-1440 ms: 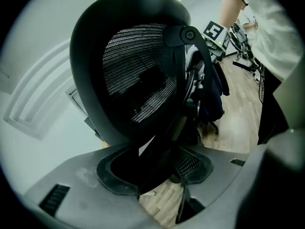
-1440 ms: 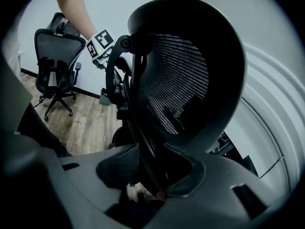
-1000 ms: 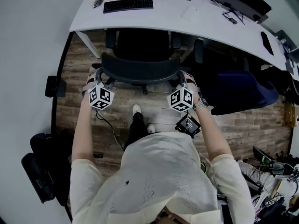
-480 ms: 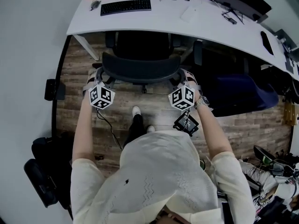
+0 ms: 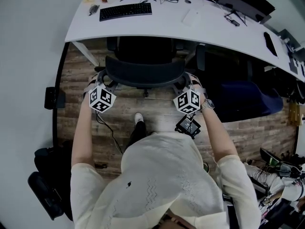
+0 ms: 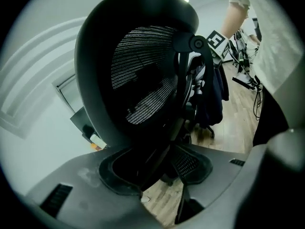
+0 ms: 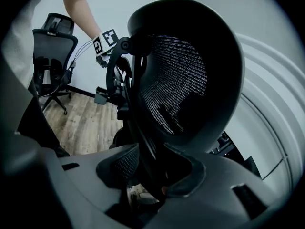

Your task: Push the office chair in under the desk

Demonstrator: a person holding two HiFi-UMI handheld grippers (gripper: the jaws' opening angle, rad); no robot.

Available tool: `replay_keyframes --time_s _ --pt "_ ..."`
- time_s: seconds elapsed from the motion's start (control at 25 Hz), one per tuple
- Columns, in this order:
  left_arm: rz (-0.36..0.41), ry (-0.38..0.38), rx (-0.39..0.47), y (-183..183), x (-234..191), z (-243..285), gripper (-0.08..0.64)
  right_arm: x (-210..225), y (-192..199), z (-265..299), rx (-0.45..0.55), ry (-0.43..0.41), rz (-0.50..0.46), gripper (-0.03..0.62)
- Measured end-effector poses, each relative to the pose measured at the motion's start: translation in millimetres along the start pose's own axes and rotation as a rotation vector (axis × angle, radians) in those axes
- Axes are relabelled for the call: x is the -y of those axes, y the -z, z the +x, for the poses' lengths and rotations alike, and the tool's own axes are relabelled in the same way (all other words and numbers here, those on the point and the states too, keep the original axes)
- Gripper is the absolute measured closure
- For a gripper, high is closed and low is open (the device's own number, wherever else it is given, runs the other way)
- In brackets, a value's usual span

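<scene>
Left claw point(image 6: 153, 174) pinching office chair point(image 5: 144, 71) backrest edge; right claw point(image 7: 151, 176) pinching opposite edge; seat under desk point(image 5: 167, 22).

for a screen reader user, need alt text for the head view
Seen from above, a person grips the back of a black office chair with the left gripper and right gripper, its seat partly under a white desk holding a keyboard.

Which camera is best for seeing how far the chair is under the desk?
The head view: it looks down on chair and desk together, seat at the desk's edge, backrest out. The gripper views show only the mesh backrest close up, clamped by the left gripper and right gripper.
</scene>
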State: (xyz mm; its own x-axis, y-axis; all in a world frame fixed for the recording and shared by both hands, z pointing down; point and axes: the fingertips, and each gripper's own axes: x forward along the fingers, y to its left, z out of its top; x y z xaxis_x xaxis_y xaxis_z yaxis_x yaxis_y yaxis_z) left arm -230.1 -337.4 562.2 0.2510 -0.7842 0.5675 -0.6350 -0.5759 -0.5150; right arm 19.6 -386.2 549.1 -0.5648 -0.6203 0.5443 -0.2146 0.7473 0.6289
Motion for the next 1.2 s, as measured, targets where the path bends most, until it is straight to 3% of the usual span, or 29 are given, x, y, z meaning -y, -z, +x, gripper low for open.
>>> replay_keyframes --time_s 0.2,1.2 --pt "0.027 0.068 -0.002 -3.8 -5.5 7.1 0.376 11.0 3.6 6.9 -0.002 -0.015 0.009 0.431" --pt "0.047 0.236 0.001 -9.7 -44.8 41.7 0.387 46.1 4.0 40.6 -0.021 0.001 0.005 0.431"
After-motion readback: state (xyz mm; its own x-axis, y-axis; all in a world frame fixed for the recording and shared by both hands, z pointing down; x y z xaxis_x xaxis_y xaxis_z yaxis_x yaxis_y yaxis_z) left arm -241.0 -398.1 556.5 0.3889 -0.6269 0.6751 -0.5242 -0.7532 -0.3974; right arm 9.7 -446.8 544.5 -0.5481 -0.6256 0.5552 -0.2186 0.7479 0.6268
